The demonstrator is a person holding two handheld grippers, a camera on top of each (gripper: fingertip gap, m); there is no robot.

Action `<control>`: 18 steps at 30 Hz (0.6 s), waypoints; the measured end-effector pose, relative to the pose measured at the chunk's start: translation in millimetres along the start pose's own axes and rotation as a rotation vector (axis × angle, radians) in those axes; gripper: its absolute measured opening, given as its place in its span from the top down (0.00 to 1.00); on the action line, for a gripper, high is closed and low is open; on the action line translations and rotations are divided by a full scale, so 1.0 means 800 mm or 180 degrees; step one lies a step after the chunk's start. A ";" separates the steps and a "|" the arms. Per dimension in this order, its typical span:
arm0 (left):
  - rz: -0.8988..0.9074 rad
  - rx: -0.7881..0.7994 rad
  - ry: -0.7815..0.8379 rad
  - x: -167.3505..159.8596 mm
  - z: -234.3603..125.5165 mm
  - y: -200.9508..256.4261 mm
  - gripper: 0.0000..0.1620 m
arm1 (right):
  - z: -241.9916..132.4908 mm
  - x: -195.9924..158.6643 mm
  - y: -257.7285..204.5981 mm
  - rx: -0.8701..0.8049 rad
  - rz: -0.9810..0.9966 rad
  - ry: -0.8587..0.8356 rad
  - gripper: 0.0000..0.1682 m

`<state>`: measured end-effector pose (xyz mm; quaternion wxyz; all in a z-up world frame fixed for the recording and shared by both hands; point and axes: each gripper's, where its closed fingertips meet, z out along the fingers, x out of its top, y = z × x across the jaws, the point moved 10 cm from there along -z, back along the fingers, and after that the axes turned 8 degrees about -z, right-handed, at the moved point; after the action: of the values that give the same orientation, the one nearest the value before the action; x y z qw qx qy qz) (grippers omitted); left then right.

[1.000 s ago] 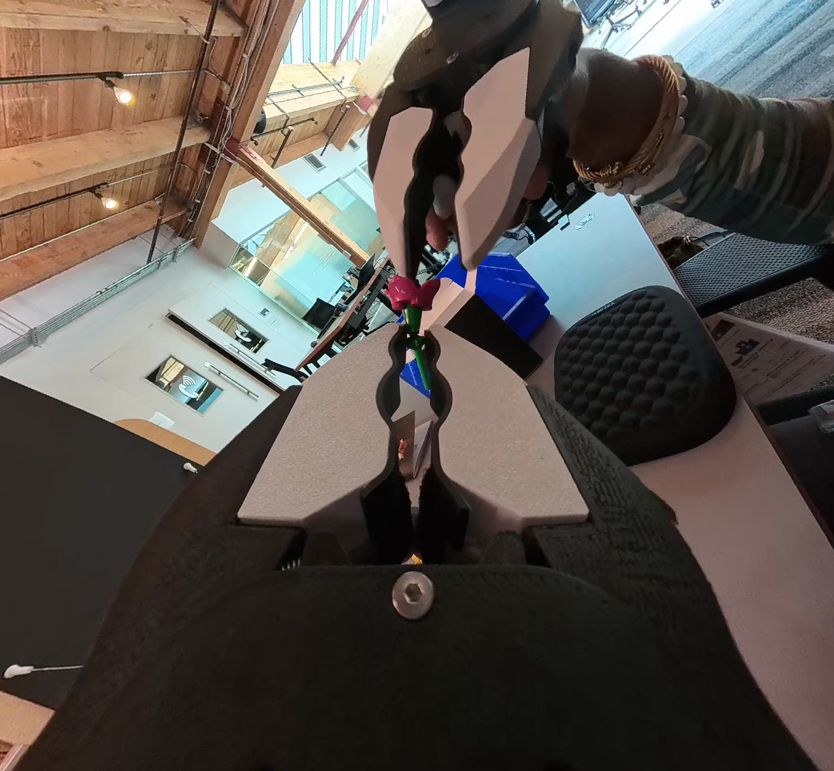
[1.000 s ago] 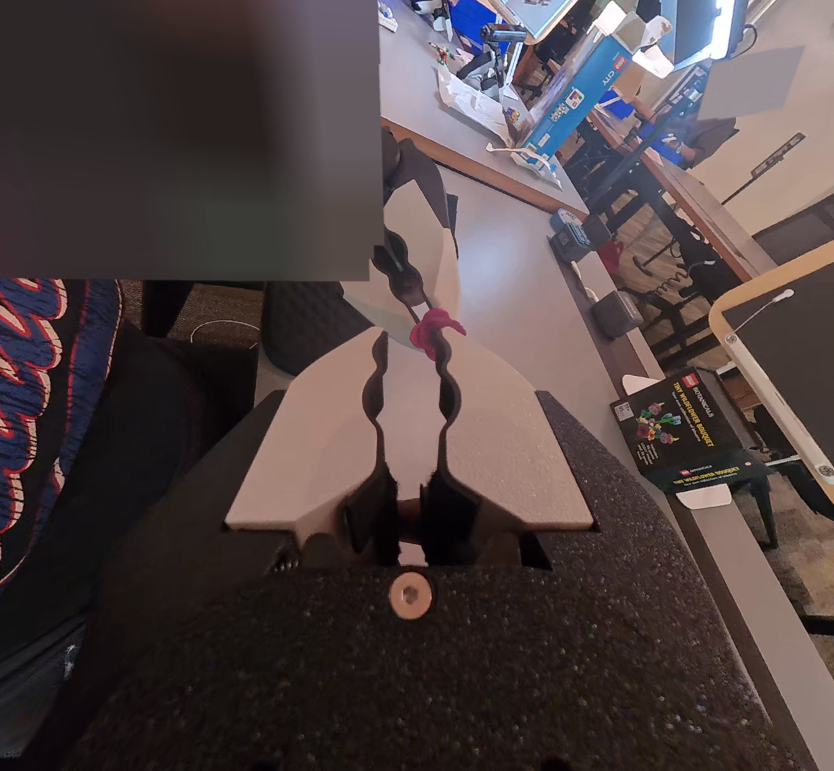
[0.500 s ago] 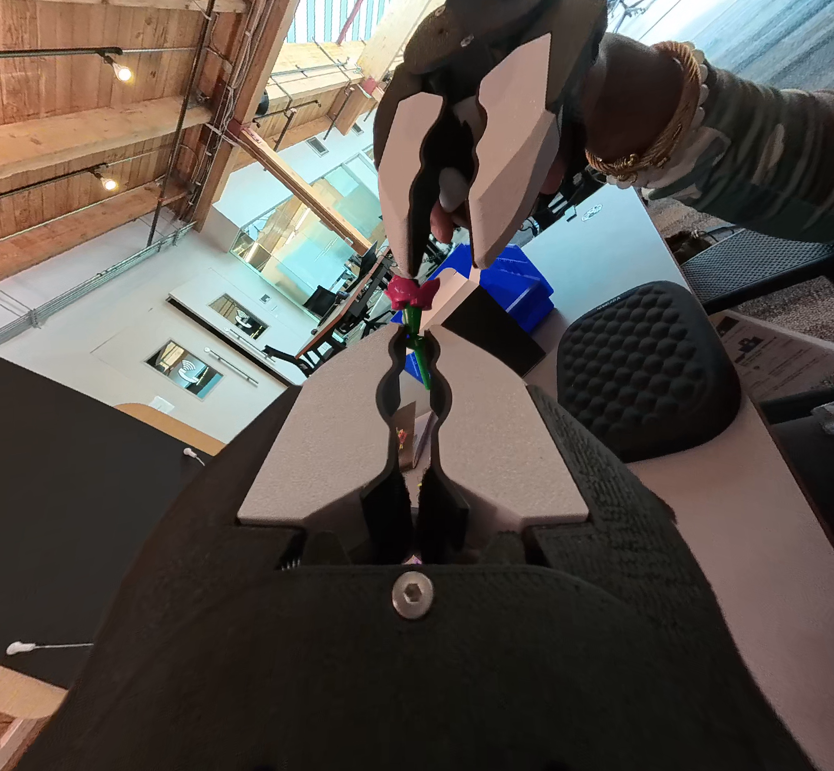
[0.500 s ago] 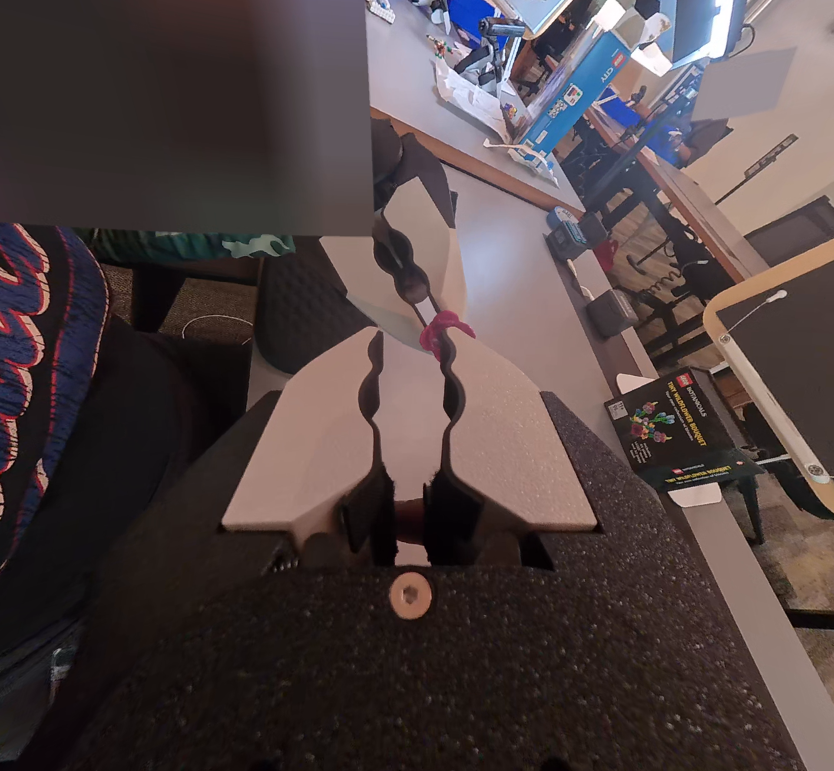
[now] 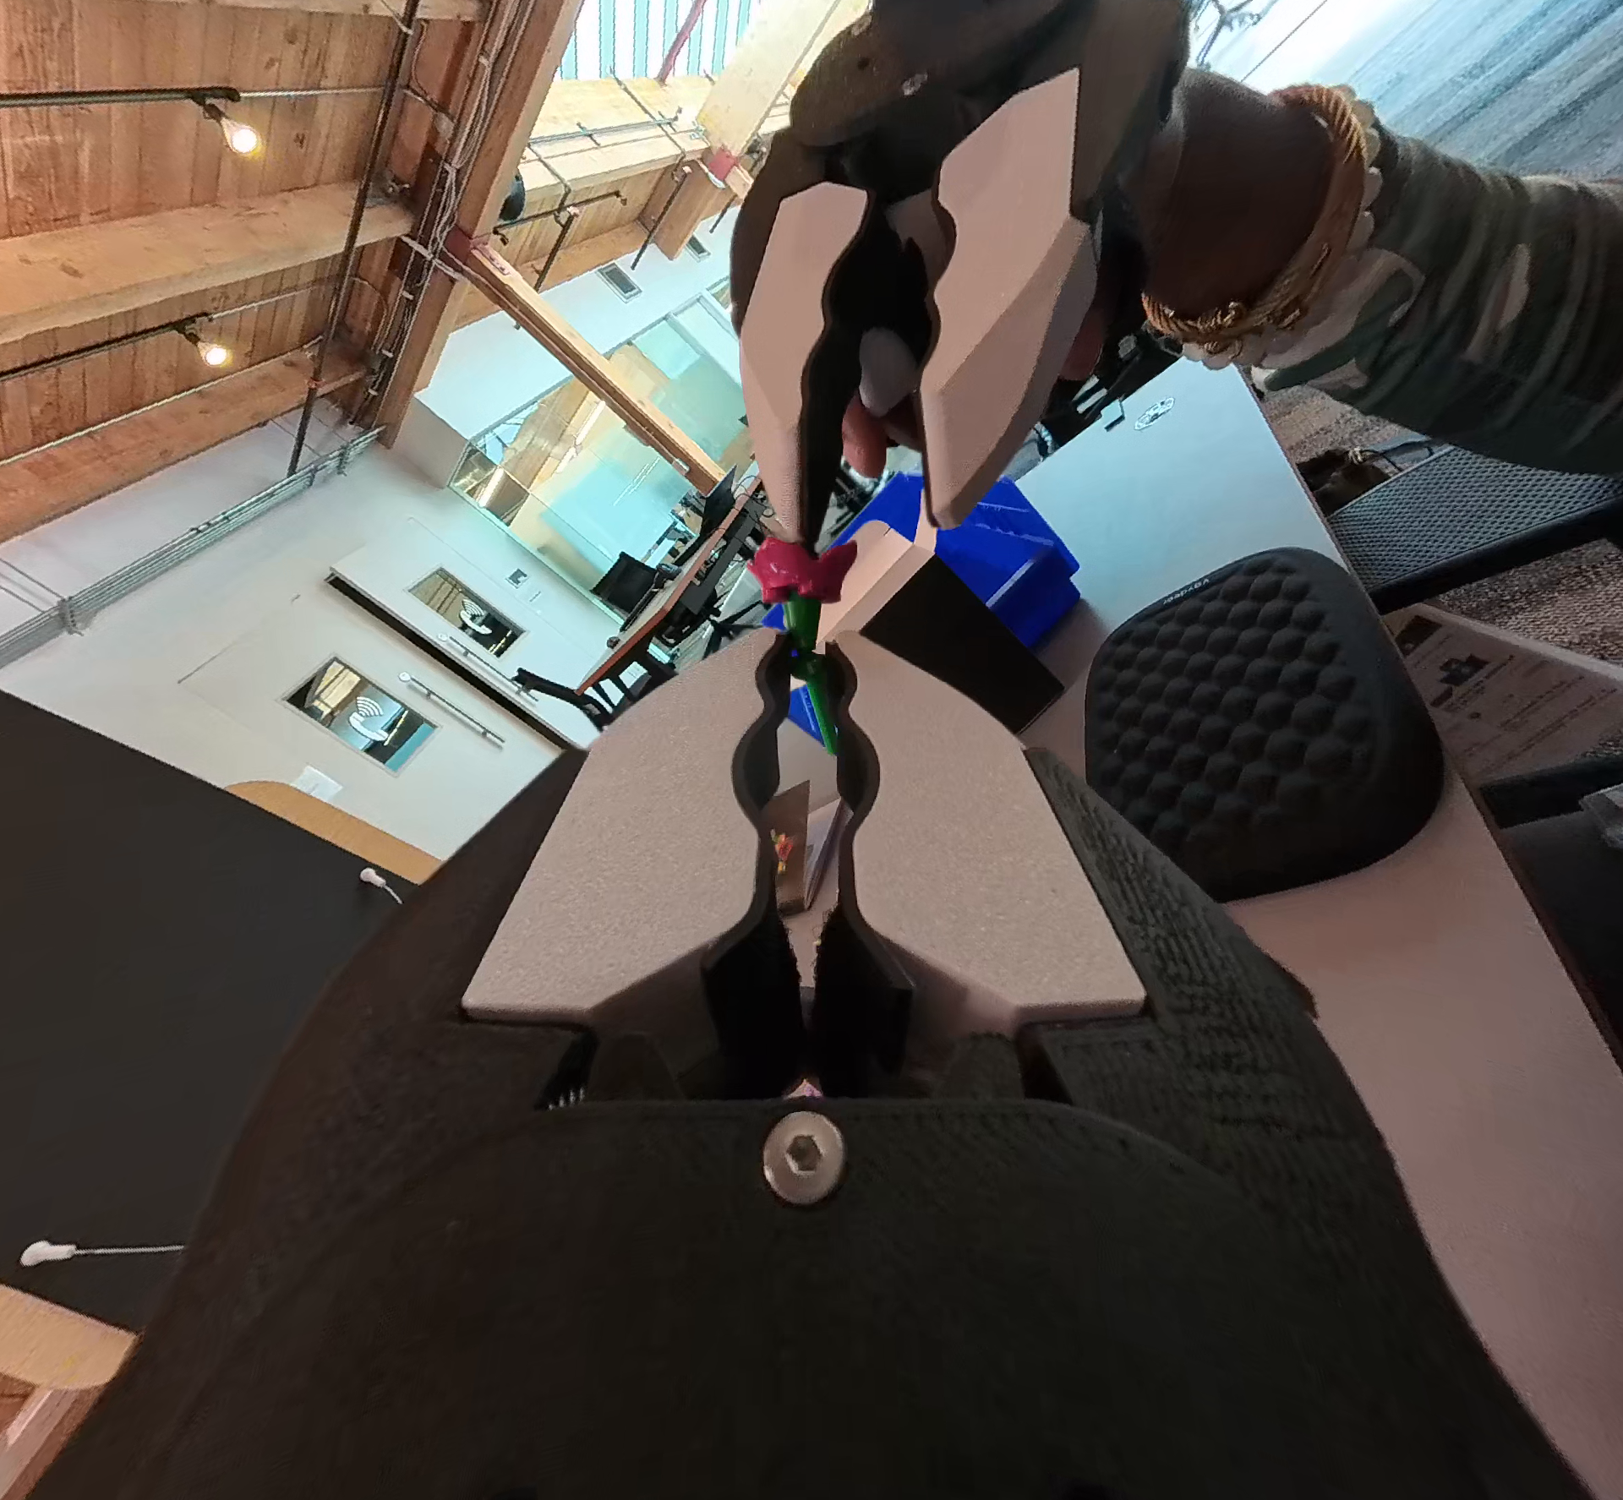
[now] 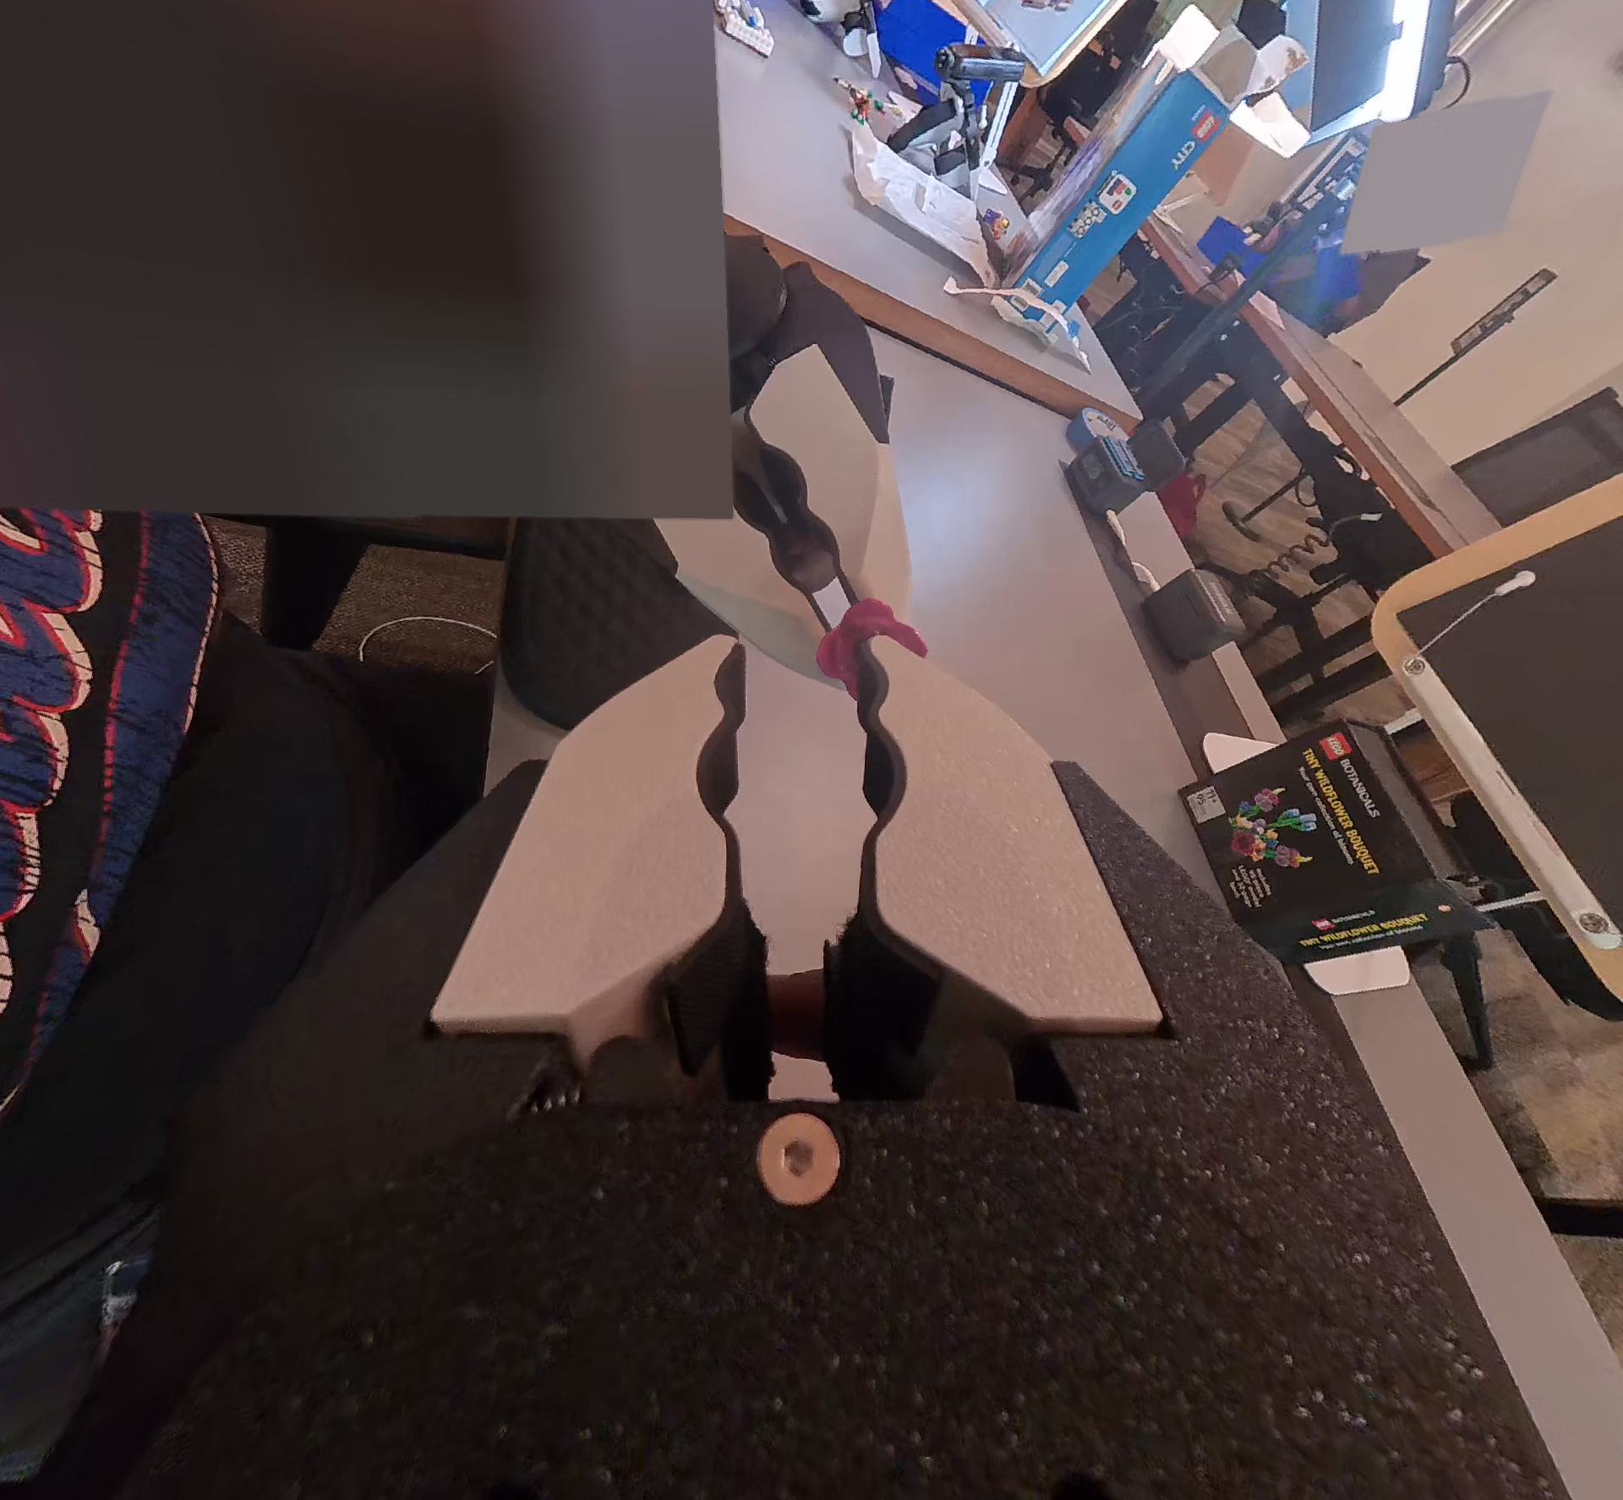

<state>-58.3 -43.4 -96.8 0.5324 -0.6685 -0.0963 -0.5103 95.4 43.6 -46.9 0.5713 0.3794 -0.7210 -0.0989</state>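
My left gripper [image 5: 808,654] is shut on the green stem of a small toy flower [image 5: 801,571] with a magenta bloom, held up in the air. My right gripper [image 5: 869,523] faces it from above with its jaws apart. One of its fingertips [image 5: 790,523] touches the bloom. In the right wrist view the bloom [image 6: 865,634] rests against the tip of the right-hand finger of my right gripper [image 6: 799,654], outside the gap. The left gripper [image 6: 825,593] points at it from beyond. The gap between the right gripper's fingers holds nothing.
A grey table [image 6: 992,510] lies below. A black dimpled cushion [image 5: 1256,720] and blue bins [image 5: 1001,571] are on it. A black box with a flower picture [image 6: 1300,861] sits at the table edge. A camera on a tripod [image 6: 975,79] and a blue box [image 6: 1133,176] stand farther off. My left and right fingertips are right by each other.
The right gripper has drifted slightly up and away in the left wrist view, its fingertip still at the bloom. The left gripper keeps its hold on the stem.
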 end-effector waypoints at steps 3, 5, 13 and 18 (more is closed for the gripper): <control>0.0024 0.0008 -0.0022 -0.001 0.001 0.000 0.96 | 0.000 -0.001 0.000 -0.0007 -0.0020 -0.0050 0.85; 0.0000 -0.0003 0.0002 -0.001 0.001 0.000 0.95 | -0.002 0.000 0.001 -0.0029 -0.0021 -0.0003 0.85; 0.0034 0.0004 -0.0067 -0.002 0.003 0.001 0.96 | -0.003 -0.003 0.002 -0.0051 -0.0061 -0.0085 0.84; 0.0058 0.0014 -0.0132 -0.004 0.003 0.001 0.96 | 0.002 -0.005 0.000 0.0040 -0.0060 -0.0119 0.84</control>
<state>-57.4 -40.5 -99.6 0.5364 -0.6786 -0.1023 -0.4913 94.1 45.6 -50.5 0.5544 0.3879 -0.7285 -0.1068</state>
